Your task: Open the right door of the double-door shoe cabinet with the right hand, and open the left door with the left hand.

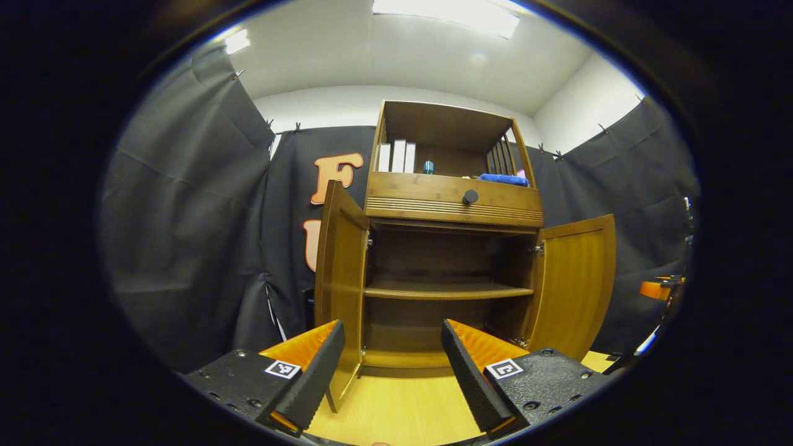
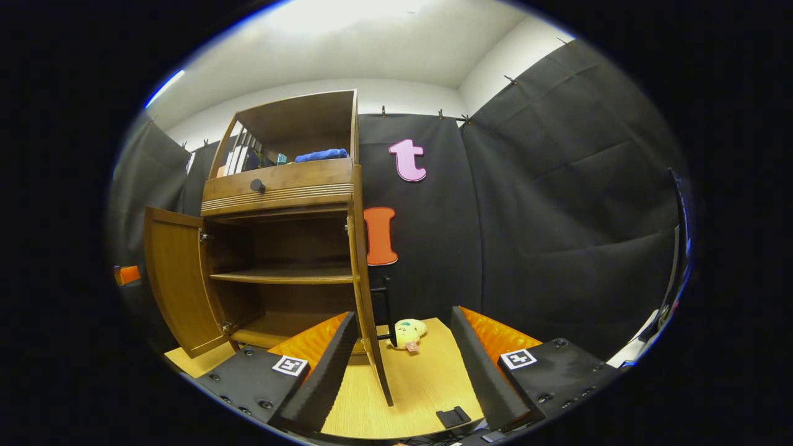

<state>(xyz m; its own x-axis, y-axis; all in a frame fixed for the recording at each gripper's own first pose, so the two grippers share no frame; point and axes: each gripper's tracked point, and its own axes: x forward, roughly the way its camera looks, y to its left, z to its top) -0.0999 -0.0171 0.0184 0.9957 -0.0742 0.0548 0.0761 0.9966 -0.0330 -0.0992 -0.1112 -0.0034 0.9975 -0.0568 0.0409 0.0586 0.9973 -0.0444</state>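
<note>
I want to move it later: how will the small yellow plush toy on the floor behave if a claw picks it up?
The plush toy looks soft, so it would probably squash and sag. It seems small, so likely light. Lying low on the wooden floor, it should hardly roll.

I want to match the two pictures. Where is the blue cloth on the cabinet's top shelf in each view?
Left gripper view: the blue cloth lies at the right end of the open top shelf, above and right of the drawer knob.
Right gripper view: the blue cloth lies at upper centre-left, again at the shelf's right end.
Shared landmark: the round dark drawer knob, below and left of the cloth in both.
</note>
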